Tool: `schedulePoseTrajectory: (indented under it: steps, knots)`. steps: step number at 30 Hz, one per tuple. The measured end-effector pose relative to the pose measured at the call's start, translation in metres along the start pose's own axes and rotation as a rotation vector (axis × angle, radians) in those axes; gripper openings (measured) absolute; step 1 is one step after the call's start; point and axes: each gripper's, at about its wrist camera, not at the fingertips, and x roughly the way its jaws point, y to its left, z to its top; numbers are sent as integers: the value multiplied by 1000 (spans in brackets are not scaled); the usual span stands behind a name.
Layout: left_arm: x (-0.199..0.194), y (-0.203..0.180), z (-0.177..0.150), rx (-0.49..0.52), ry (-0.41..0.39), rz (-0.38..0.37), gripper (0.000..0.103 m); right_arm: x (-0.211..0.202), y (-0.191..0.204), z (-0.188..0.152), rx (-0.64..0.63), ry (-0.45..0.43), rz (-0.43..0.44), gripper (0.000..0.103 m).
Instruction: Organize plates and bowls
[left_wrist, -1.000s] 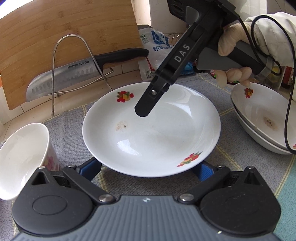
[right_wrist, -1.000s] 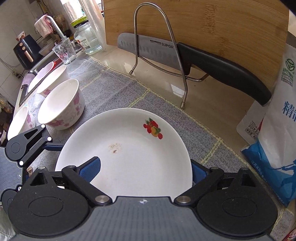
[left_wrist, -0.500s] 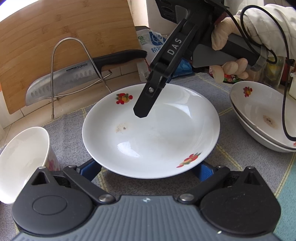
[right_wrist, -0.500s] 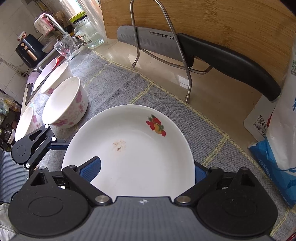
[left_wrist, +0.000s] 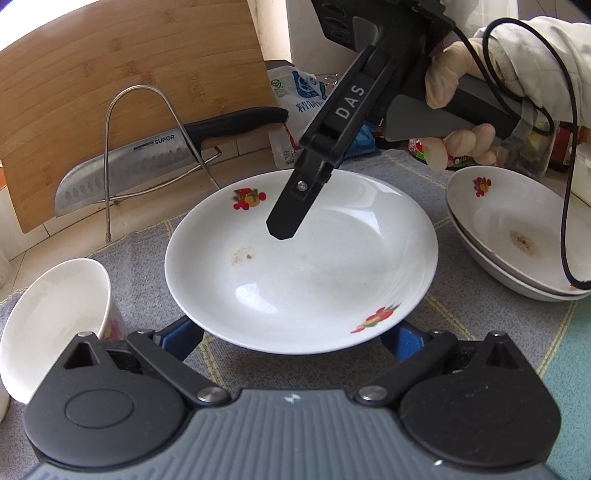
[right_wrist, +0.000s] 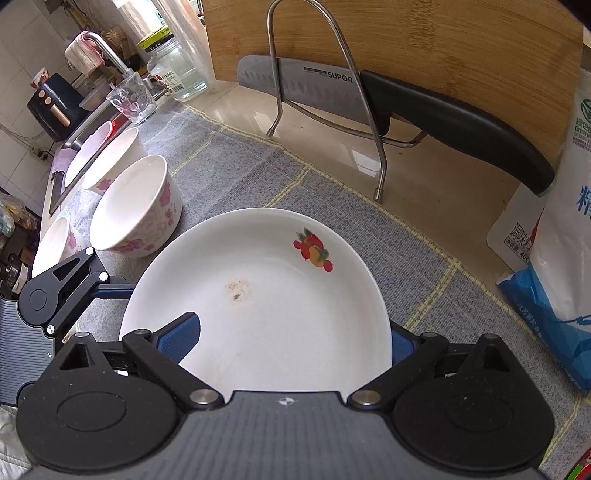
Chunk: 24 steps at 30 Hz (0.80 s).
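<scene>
A white plate with fruit prints (left_wrist: 303, 266) lies on the grey mat; it also shows in the right wrist view (right_wrist: 266, 302). My left gripper (left_wrist: 291, 338) is open, its blue pads at the plate's near rim on either side. My right gripper (right_wrist: 291, 338) is open too, one finger over the plate's inside and the other outside its rim; from the left wrist view its black finger (left_wrist: 291, 210) hangs over the plate. Two stacked plates (left_wrist: 517, 236) sit at the right. Floral bowls (right_wrist: 136, 206) stand to the left; one bowl (left_wrist: 55, 325) is beside my left gripper.
A wire rack (right_wrist: 325, 92) holds a knife (right_wrist: 406, 107) against a bamboo board (right_wrist: 443, 44) at the back. A salt bag (right_wrist: 554, 258) stands at the right. A glass (right_wrist: 129, 99), jar and sink lie far left. Jars stand behind the stacked plates.
The right gripper has shifted slightly back and to the right over the plate. The left gripper has moved a little closer to the plate. Both stay open.
</scene>
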Motion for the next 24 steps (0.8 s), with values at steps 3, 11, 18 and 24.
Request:
schedulePoseTrajectory:
  steps: [3, 11, 18, 24]
  knots:
    - [-9, -2, 2, 3, -5, -9, 101, -6, 6, -4, 2, -7, -4, 102]
    - [-34, -9, 6, 29, -16, -29, 101, -25, 22, -21, 23, -35, -16, 102]
    - [-55, -21, 7, 66, -24, -57, 101, -43, 39, -41, 45, -63, -36, 102]
    - [-69, -34, 7, 103, -37, -93, 101, -59, 50, -64, 74, -85, -62, 102]
